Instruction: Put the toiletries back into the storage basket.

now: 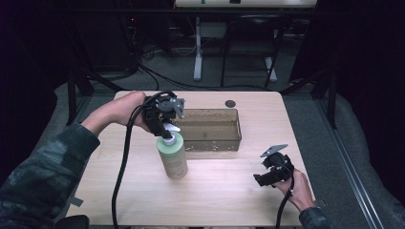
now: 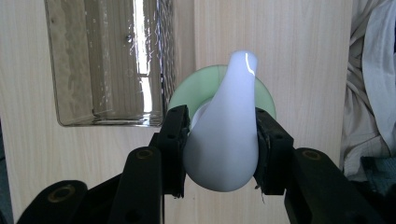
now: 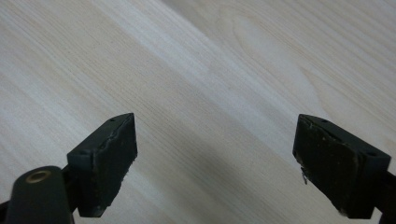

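Green pump bottle stands upright on the counter just beside the clear bin, left gripper clamped on its white pump head, right gripper released, well apart.

The left hand-held gripper points down with its jaws closed on a white pump head. The right hand-held gripper rests low, jaws spread wide.
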`<move>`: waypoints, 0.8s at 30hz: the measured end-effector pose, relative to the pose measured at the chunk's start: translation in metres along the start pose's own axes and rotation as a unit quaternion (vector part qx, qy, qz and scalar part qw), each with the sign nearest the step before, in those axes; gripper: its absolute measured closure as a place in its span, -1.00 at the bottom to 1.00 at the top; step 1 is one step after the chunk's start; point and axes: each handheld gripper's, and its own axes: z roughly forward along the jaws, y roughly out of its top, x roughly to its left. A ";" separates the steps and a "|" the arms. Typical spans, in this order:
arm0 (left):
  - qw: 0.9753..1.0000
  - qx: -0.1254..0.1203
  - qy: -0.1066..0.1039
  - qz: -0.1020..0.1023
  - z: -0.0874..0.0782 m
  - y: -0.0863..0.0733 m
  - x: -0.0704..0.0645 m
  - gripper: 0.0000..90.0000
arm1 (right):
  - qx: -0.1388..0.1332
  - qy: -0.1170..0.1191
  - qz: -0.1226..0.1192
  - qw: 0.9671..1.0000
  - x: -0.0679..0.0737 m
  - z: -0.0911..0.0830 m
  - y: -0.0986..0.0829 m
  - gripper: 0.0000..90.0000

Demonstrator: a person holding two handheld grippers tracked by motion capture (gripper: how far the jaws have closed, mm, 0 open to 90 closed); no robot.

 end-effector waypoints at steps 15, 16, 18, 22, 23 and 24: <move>1.000 0.016 -0.005 0.009 -0.001 0.004 0.003 0.39 | 0.000 -0.003 0.000 1.000 0.000 -0.001 0.000 -0.71; 1.000 0.016 -0.005 0.009 -0.001 0.004 0.002 0.40 | 0.001 -0.004 0.002 1.000 0.000 -0.001 0.000 -0.71; 1.000 0.017 -0.001 0.013 0.000 0.005 0.002 0.40 | 0.000 -0.002 0.003 1.000 0.000 -0.001 0.000 -0.71; 1.000 0.021 0.000 0.020 -0.001 0.007 0.001 0.40 | 0.001 -0.002 0.003 1.000 0.000 -0.001 0.000 -0.71; 1.000 0.023 0.001 0.021 -0.002 0.008 0.001 0.40 | 0.002 -0.004 0.001 1.000 0.000 -0.001 0.000 -0.71; 1.000 0.022 0.001 0.020 -0.003 0.009 0.001 0.40 | 0.002 -0.004 0.001 1.000 0.000 0.000 -0.001 -0.71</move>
